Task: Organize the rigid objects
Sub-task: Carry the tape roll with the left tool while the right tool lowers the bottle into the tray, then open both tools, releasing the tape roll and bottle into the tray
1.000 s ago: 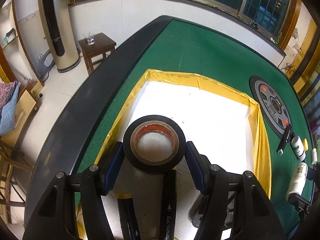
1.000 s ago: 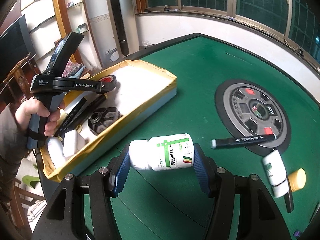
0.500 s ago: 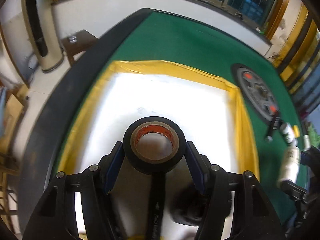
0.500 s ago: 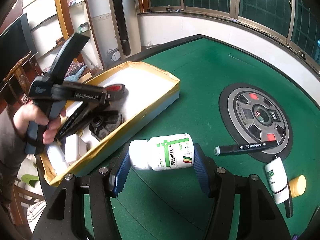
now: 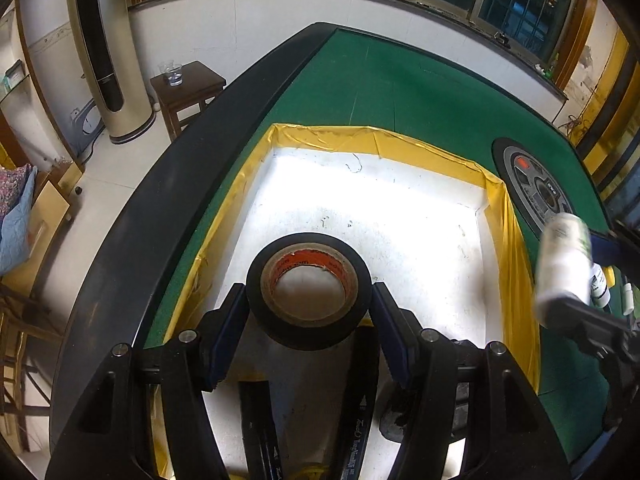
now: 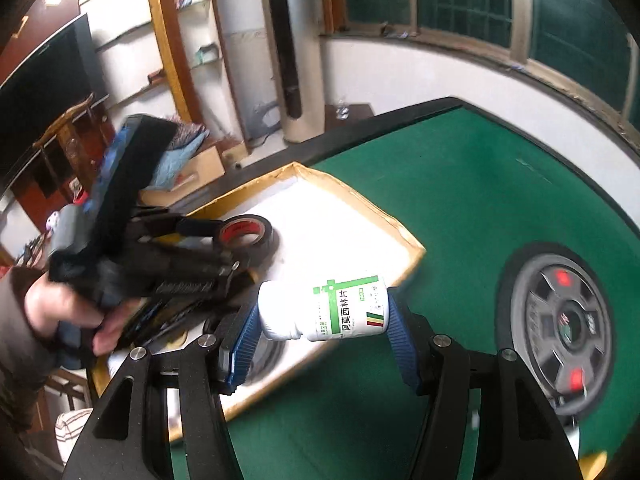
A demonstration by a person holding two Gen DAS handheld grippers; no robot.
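My left gripper (image 5: 308, 312) is shut on a black tape roll (image 5: 308, 290) with an orange core, held over the white floor of the yellow-edged box (image 5: 400, 216). In the right wrist view the same tape roll (image 6: 246, 236) and left gripper (image 6: 240, 248) hang over the box (image 6: 360, 216), a hand on the handle. My right gripper (image 6: 322, 312) is shut on a white pill bottle (image 6: 324, 308) with a green label, lying sideways just above the box's near edge. That bottle (image 5: 562, 256) shows at the right of the left wrist view.
Black markers (image 5: 356, 416) and a dark round object (image 5: 400, 420) lie in the box's near end. A grey round disc (image 6: 560, 320) is set into the green felt table (image 6: 460, 208) to the right. Small bottles (image 5: 600, 284) lie beside it. A wooden stool (image 5: 188, 88) stands off the table.
My right gripper has carried the pill bottle left, from over the felt to the box's edge. The left gripper still holds the tape roll over the box.
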